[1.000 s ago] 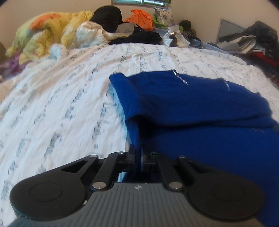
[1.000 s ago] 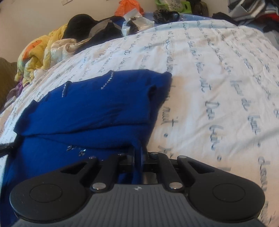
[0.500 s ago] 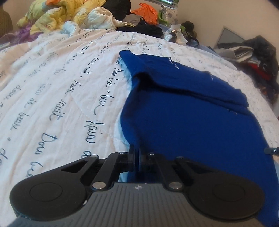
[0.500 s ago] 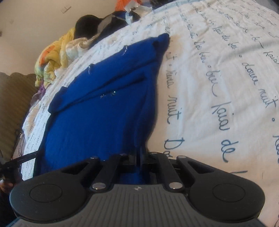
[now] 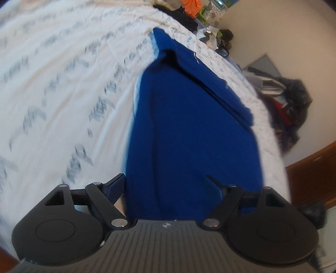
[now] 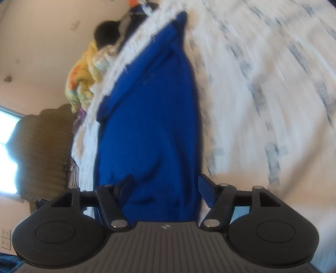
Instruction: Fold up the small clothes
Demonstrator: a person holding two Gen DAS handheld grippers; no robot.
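Observation:
A blue knit garment (image 5: 189, 130) lies stretched out on the white bedsheet with script print (image 5: 63, 84), its far end folded over with sleeves tucked. It also shows in the right wrist view (image 6: 151, 126). My left gripper (image 5: 166, 184) is open, its fingers spread on either side of the garment's near edge. My right gripper (image 6: 166, 184) is open too, its fingers spread over the near edge at the other side. Neither holds the cloth. Both views are blurred by motion.
A pile of clothes and an orange bag (image 5: 191, 8) lies at the bed's far end. Dark clothes (image 5: 292, 105) are heaped by the wall, beside wooden furniture (image 5: 315, 163). A yellow quilt (image 6: 84, 69) and a brown headboard (image 6: 46, 151) are left in the right wrist view.
Both grippers were shut on the garment's near edge and pulled it back toward me, flattening it. Now both have opened and let the cloth go, and the views have tilted.

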